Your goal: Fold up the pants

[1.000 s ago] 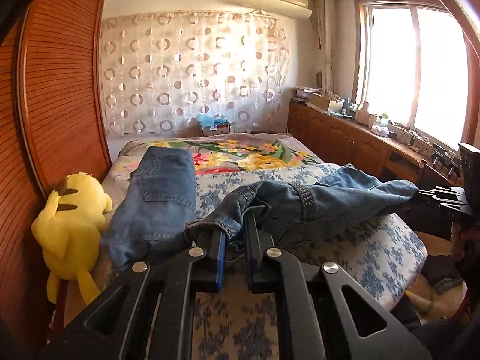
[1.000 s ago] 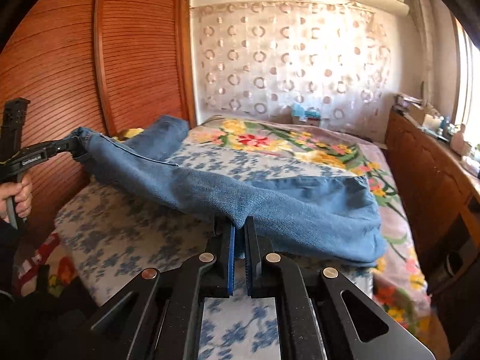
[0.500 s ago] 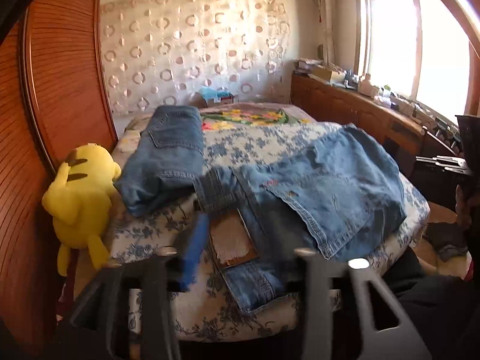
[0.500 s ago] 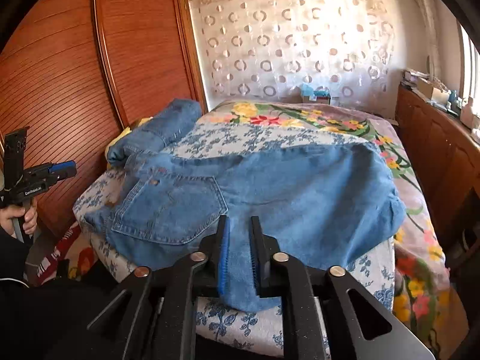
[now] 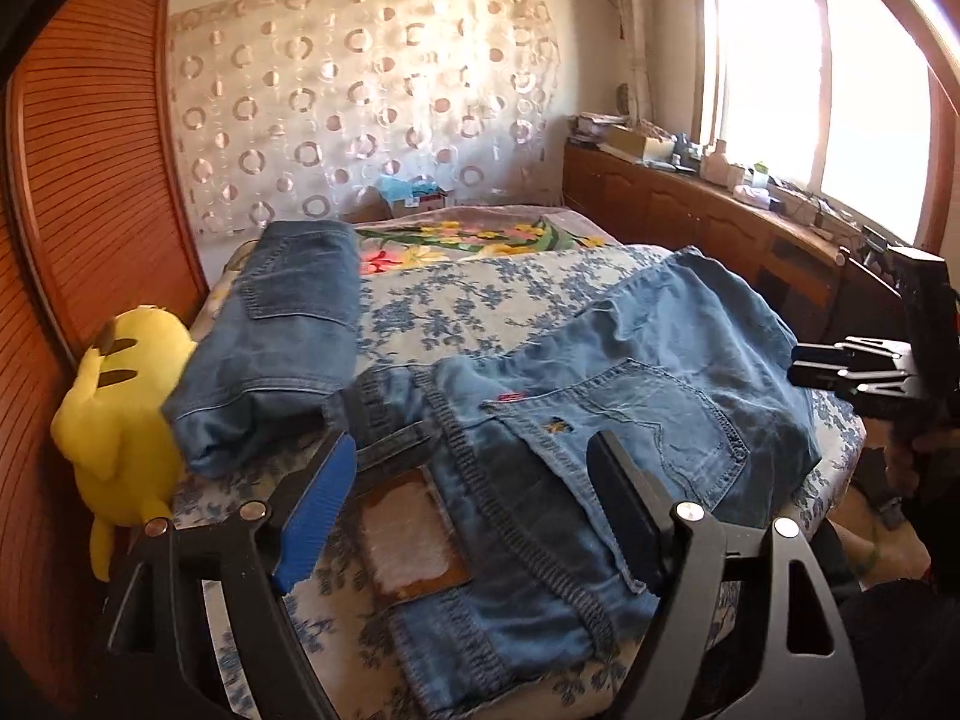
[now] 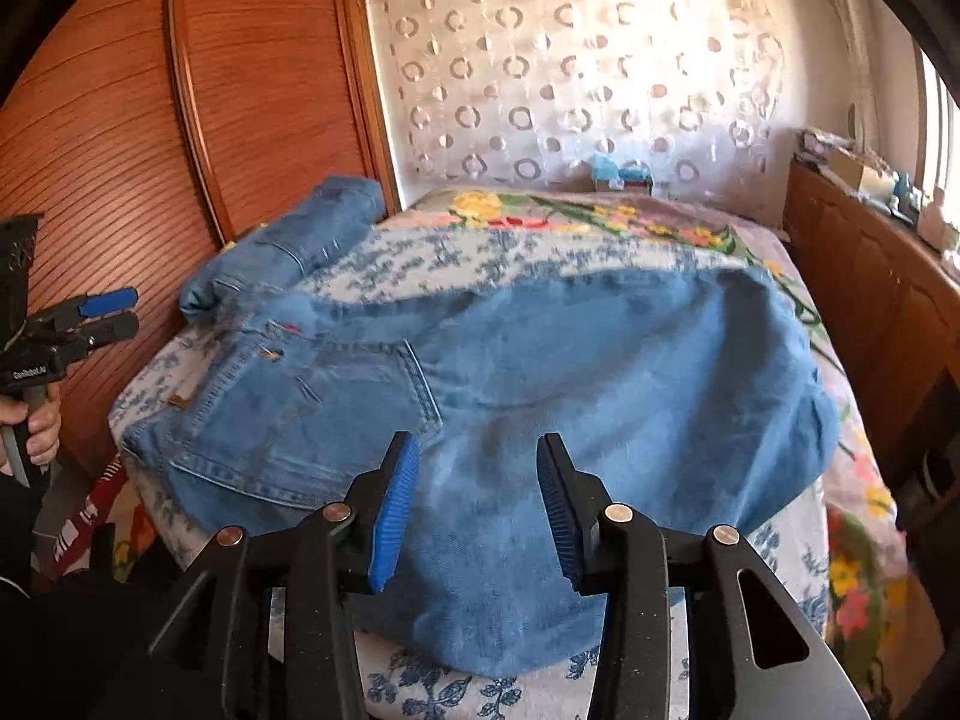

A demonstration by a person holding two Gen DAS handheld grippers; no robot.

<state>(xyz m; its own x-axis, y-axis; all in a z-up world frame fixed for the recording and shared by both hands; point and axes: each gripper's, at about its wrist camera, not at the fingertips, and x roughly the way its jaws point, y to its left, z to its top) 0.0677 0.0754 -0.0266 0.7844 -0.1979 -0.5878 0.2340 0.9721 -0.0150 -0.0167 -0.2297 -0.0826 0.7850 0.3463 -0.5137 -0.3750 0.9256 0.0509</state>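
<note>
A: Left wrist view. Left gripper (image 5: 474,483) has just been opening; jaws stand wide, holding nothing. The pants (image 5: 600,420) lie flat on the bed (image 5: 480,312) at its near edge, waistband end directly under and between the pads, long axis running away toward the right edge.

B: Right wrist view?

A: Right gripper (image 6: 477,504) has also just been opening, about half spread, denim below the pads but not pinched. Leg end sits at this gripper, waistband toward the near left corner (by the left gripper (image 6: 90,318)).

B: So each gripper has its own end nearest.

A: Likely; next fold probably runs end to end.
</note>
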